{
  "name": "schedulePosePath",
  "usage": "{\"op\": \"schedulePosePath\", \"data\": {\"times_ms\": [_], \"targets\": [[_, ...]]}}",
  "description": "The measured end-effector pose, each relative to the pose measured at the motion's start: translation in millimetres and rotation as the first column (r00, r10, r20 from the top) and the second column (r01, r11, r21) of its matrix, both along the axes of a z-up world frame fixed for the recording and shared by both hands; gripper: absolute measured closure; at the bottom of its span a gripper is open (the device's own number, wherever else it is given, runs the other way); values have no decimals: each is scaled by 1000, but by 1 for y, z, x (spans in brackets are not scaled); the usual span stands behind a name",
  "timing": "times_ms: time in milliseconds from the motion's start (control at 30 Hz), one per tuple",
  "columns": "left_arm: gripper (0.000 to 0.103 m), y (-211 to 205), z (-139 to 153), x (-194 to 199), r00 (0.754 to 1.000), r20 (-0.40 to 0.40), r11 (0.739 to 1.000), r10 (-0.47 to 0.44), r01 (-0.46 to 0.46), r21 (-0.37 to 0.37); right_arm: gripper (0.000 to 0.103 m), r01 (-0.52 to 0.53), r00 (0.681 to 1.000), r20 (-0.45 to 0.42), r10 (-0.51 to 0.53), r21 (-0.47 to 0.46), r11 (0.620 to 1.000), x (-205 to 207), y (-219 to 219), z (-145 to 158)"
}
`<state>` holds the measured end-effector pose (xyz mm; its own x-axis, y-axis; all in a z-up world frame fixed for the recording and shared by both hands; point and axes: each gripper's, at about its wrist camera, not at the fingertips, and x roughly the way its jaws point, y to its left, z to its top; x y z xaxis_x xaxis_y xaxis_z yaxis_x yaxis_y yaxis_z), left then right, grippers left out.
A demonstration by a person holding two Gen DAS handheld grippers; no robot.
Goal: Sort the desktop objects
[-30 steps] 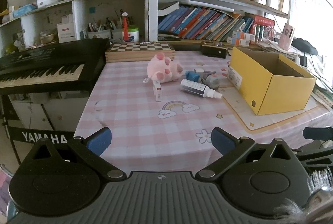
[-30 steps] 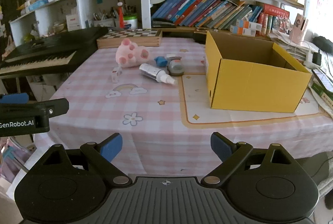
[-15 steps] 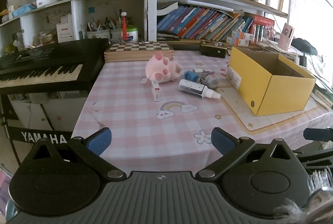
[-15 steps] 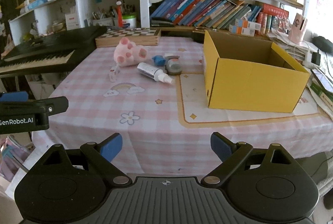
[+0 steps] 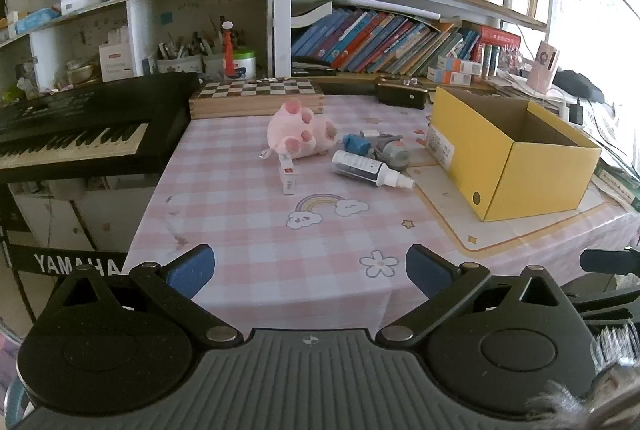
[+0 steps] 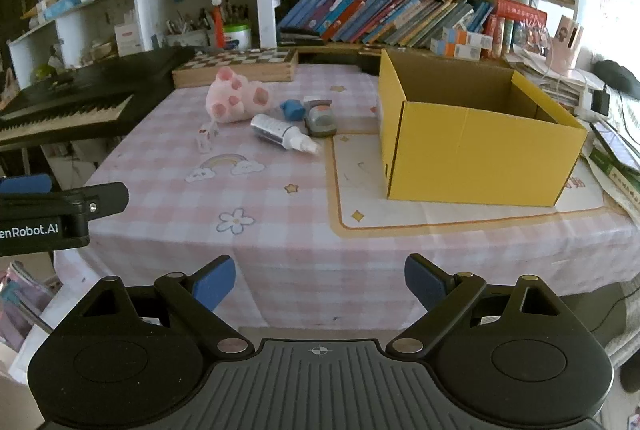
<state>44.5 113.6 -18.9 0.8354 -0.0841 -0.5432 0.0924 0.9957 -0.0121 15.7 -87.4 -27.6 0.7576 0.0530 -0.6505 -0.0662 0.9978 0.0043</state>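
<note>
A pink plush toy (image 5: 301,132) (image 6: 236,100) lies mid-table on the pink checked cloth. Beside it are a small white box (image 5: 287,176) (image 6: 206,136), a white spray bottle (image 5: 370,170) (image 6: 282,133) on its side, a blue item (image 5: 355,144) (image 6: 292,109) and a grey stapler-like item (image 5: 394,151) (image 6: 320,117). An open yellow cardboard box (image 5: 508,150) (image 6: 472,132) stands to the right, nothing visible inside. My left gripper (image 5: 310,268) hovers open over the table's near edge. My right gripper (image 6: 320,280) hangs open in front of the table edge. Both hold nothing.
A black keyboard (image 5: 76,132) sits left of the table. A wooden chessboard box (image 5: 256,96) and a black case (image 5: 402,95) lie at the back, under crowded bookshelves (image 5: 400,38). The left gripper's body (image 6: 44,216) shows at the right wrist view's left edge.
The left wrist view has crept slightly closer to the table. The right view is nearly unchanged, and both grippers stay open.
</note>
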Motion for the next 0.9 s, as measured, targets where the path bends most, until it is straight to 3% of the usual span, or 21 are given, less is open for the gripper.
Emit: {"op": "schedulePosePath", "data": {"times_ms": [300,467,900], "targets": [[0,8,2,1,1000,8,1000,19,-19,-3,12,-37,999,-10,37,3,999,8,14,-2],[0,18,3,10,1000,11,999,29,-29,-24,37,-53,998,-31,53,3,999,20,20,-4],[2,22,-9,65,999,-32,1000,13,-13,-12,38,-84,994,-73,86,26,996,81,28,-19]]}}
